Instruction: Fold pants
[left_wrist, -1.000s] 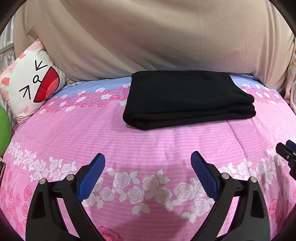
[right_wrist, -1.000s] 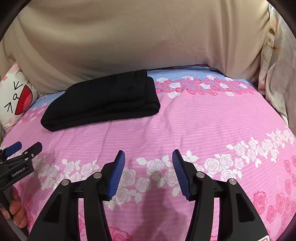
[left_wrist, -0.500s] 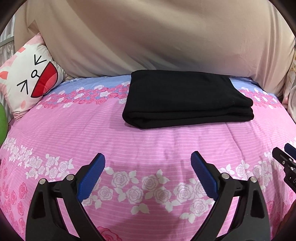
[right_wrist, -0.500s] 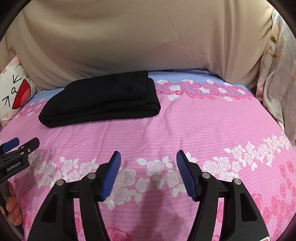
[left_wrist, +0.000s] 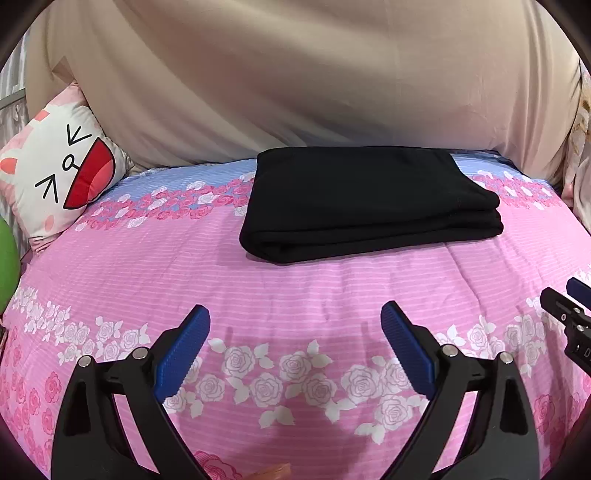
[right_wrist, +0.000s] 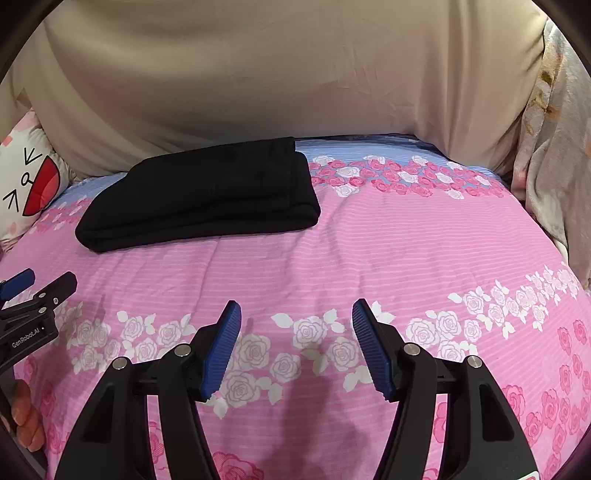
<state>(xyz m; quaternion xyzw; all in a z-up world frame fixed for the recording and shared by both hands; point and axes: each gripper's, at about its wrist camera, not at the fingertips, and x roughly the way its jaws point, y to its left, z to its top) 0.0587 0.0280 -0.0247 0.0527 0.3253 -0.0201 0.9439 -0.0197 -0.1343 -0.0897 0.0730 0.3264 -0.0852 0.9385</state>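
Observation:
The black pants (left_wrist: 365, 201) lie folded in a flat rectangular stack on the pink floral bed cover (left_wrist: 295, 288), near the far side; they also show in the right wrist view (right_wrist: 207, 192) at the upper left. My left gripper (left_wrist: 295, 321) is open and empty, hovering over the cover well short of the pants. My right gripper (right_wrist: 296, 314) is open and empty, to the right of the pants and nearer than them. Each gripper's tip shows at the edge of the other's view: the right one (left_wrist: 569, 306) and the left one (right_wrist: 33, 291).
A beige sheet (left_wrist: 314, 81) hangs behind the bed. A white cat-face pillow (left_wrist: 62, 173) leans at the far left, with a green object (left_wrist: 7, 258) below it. Pale patterned fabric (right_wrist: 554, 147) stands at the right edge of the bed.
Both grippers have drawn back and tilted up a little from the folded pants. The right gripper's jaws have opened wider. The pants have not moved.

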